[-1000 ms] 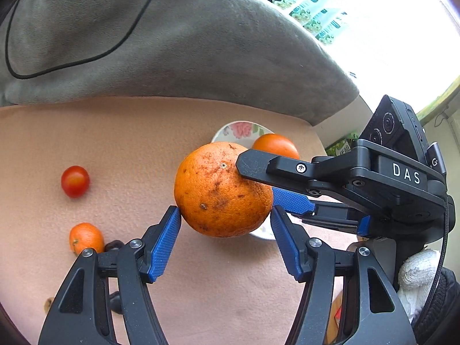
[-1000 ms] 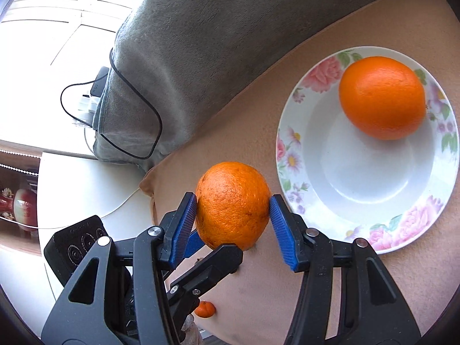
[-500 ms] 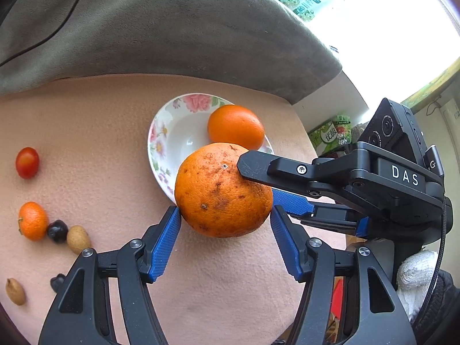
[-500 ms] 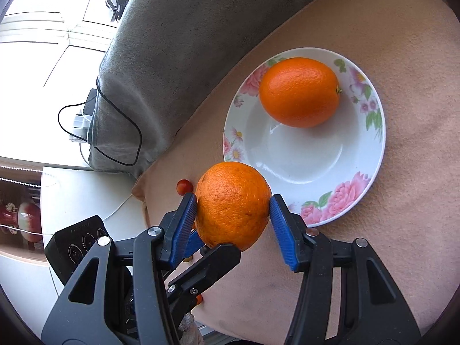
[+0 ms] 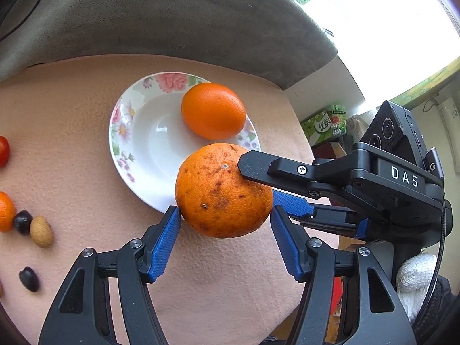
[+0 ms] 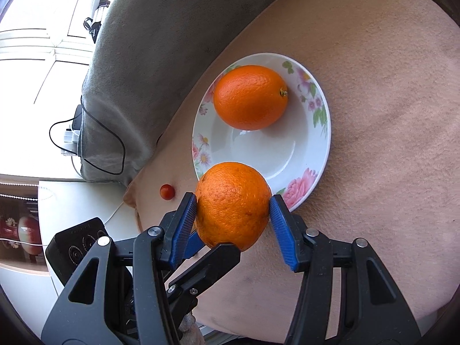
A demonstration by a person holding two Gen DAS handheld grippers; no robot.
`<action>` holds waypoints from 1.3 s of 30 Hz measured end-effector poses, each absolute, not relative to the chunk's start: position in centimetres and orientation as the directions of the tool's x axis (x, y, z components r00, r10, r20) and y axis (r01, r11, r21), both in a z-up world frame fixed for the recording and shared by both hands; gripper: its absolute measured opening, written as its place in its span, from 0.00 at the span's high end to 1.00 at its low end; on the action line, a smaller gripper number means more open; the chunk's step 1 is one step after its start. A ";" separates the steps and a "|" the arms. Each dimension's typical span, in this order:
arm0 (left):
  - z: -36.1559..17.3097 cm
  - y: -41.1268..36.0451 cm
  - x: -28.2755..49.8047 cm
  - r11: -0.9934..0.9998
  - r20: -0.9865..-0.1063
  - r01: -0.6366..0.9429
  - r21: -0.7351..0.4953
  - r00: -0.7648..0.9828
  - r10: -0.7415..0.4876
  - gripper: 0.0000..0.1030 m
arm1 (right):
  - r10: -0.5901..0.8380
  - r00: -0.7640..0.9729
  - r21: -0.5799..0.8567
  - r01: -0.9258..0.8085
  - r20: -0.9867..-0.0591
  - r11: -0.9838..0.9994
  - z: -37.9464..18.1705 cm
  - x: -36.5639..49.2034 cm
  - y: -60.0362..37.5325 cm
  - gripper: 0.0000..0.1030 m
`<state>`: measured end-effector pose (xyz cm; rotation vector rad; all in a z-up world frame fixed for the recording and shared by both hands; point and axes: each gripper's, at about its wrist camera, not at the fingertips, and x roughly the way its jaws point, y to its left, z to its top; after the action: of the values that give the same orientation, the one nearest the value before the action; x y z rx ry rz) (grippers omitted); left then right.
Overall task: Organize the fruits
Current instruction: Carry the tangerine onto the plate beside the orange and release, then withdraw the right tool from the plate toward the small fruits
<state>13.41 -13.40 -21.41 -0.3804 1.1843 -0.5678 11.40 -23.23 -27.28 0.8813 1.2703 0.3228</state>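
Blue ribbed rubber pads of the left gripper [image 5: 225, 215] are clenched on the sides of the brown-flecked round orange [image 5: 221, 192]. The right gripper [image 6: 233, 201] clamps the same fruit crosswise, one black finger lying over its top. The fruit hangs above the near rim of the white glazed plate with a floral border [image 5: 120, 132], not yet over the well. Risk noted: pads bite only at their tips on a curved, pebbled rind, so uneven release by either claw could roll the fruit off. Dropped here, it would likely strike the hard sloped rim and bounce onto the soft peach napped cloth [image 5: 72, 100]. Further risk: the smooth glossy orange [image 5: 212, 110] already lying in the far half of the plate leaves limited room, and a knock could push it out. Beyond lies a grey fleece blanket [image 5: 172, 14], thick and folded.
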 end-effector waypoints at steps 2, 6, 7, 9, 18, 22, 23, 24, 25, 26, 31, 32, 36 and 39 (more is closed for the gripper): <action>-21.7 -13.8 13.7 0.799 -0.755 0.215 -0.562 0.261 -0.601 0.39 | 0.656 0.307 0.723 0.254 -0.690 0.642 -27.3 11.4 -23.5 0.46; -21.5 -13.9 13.6 0.798 -0.751 0.220 -0.561 0.270 -0.602 0.39 | 0.652 0.313 0.723 0.258 -0.691 0.641 -27.2 11.3 -24.1 0.46; -21.4 -13.7 13.5 0.796 -0.748 0.225 -0.562 0.273 -0.605 0.39 | 0.662 0.322 0.735 0.252 -0.677 0.630 -27.0 11.3 -24.2 0.46; -21.0 -13.5 13.4 0.800 -0.750 0.232 -0.554 0.279 -0.600 0.39 | 0.654 0.335 0.733 0.238 -0.678 0.638 -26.4 11.5 -24.4 0.46; -19.9 -13.0 12.5 0.819 -0.762 0.241 -0.520 0.303 -0.573 0.39 | 0.613 0.350 0.693 0.178 -0.708 0.699 -24.5 11.6 -24.6 0.46; -19.3 -12.8 12.3 0.833 -0.774 0.253 -0.491 0.311 -0.551 0.39 | 0.583 0.347 0.657 0.150 -0.735 0.739 -24.0 11.5 -24.3 0.46; -19.2 -12.8 12.2 0.838 -0.778 0.253 -0.483 0.315 -0.543 0.39 | 0.574 0.346 0.646 0.141 -0.742 0.750 -23.8 11.5 -24.1 0.46; -19.1 -12.6 12.1 0.843 -0.781 0.251 -0.476 0.320 -0.537 0.36 | 0.567 0.346 0.637 0.133 -0.748 0.759 -23.7 11.5 -24.1 0.43; -19.0 -12.5 12.1 0.845 -0.781 0.248 -0.474 0.325 -0.533 0.36 | 0.558 0.351 0.628 0.126 -0.752 0.768 -23.6 11.4 -24.0 0.41; -18.9 -12.4 11.9 0.847 -0.782 0.244 -0.472 0.329 -0.530 0.36 | 0.549 0.358 0.620 0.120 -0.755 0.775 -23.4 11.3 -24.0 0.35; -19.0 -11.8 11.5 0.860 -0.792 0.229 -0.455 0.338 -0.509 0.35 | 0.511 0.375 0.575 0.076 -0.773 0.814 -22.6 11.1 -23.7 0.28; -19.0 -11.6 11.3 0.865 -0.795 0.224 -0.449 0.342 -0.501 0.35 | 0.502 0.378 0.562 0.062 -0.778 0.825 -22.5 11.1 -23.5 0.28; -19.0 -10.5 10.6 0.873 -0.798 0.202 -0.443 0.354 -0.487 0.34 | 0.468 0.400 0.515 0.012 -0.788 0.857 -21.8 10.8 -23.0 0.19; -19.2 -9.1 9.9 0.880 -0.804 0.170 -0.443 0.358 -0.474 0.34 | 0.447 0.417 0.485 -0.016 -0.791 0.875 -21.3 10.6 -22.7 0.17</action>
<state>9.88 -9.12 -19.20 -0.3054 1.1331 -0.4238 10.64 -22.66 -21.31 0.4402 1.1106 0.3025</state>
